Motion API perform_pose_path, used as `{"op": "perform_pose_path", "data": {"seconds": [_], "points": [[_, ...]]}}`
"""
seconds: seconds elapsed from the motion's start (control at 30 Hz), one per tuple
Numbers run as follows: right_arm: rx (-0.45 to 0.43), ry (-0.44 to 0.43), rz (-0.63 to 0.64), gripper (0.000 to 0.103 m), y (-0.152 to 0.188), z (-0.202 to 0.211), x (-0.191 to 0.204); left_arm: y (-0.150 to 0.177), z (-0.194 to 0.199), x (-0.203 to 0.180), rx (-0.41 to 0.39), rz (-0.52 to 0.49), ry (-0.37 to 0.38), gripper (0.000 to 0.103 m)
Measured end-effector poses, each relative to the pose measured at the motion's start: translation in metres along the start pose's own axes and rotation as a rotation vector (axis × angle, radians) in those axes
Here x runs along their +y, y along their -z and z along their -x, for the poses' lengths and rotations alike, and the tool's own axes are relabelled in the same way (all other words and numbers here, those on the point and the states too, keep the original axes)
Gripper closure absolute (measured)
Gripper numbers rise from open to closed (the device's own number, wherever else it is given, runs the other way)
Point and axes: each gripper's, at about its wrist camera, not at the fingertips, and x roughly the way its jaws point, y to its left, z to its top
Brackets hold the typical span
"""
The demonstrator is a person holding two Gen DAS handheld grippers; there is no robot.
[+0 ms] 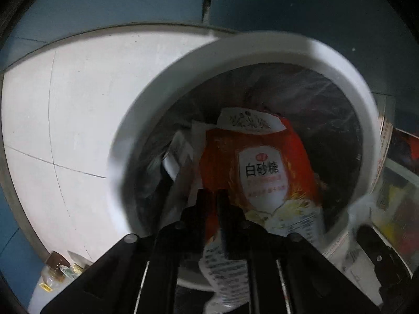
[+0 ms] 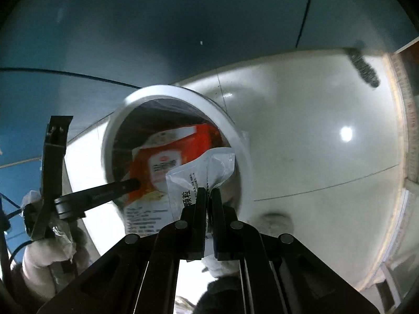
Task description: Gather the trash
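The left tool point(image 1: 212, 196) points down into a white-rimmed bin point(image 1: 327, 52), its jaws a narrow slit apart with the lower edge of an orange sugar bag point(image 1: 264, 164) running between them; whether the pads press on the bag cannot be told, since the black fingers hide the contact. The bag lies inside the bin on top of other wrappers, its printed white end trailing out over the near rim and cut off behind the tool's frame. What lies under the bag is dark and hard to make out, and a clear liner shows along the far inner wall. The right tool point(image 2: 207, 196) is clamped on the bottom edge of a silver pouch point(image 2: 201, 172), held upright over the near right part of the bin's mouth; the pouch's lower end is hidden between the fingers. In the right view the left tool reaches in from the left, a gloved hand point(image 2: 39, 256) behind it, partly cut off by the picture's edge. The bin stands on a pale tiled floor point(image 2: 314, 157) against a blue wall point(image 2: 157, 39). At the near left of the left view a few small things, one with a brown cap point(image 1: 56, 260), are blurred and half hidden.
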Motion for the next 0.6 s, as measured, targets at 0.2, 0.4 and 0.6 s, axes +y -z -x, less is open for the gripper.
{"op": "perform_pose_path", "data": {"seconds": [0.2, 0.4, 0.6], "points": [[0.041, -0.029, 0.004, 0.09, -0.009, -0.033, 0.004, 0.025, 0.031, 0.003, -0.054, 0.02, 0.024, 0.068], [0.055, 0.022, 0.04, 0.052, -0.005, -0.018, 0.016, 0.072, 0.082, 0.01, -0.174, 0.028, -0.063, 0.007], [-0.028, 0.221, 0.173, 0.002, 0.016, 0.047, 0.035, 0.124, 0.166, 0.039, -0.289, 0.03, -0.128, 0.001]]}}
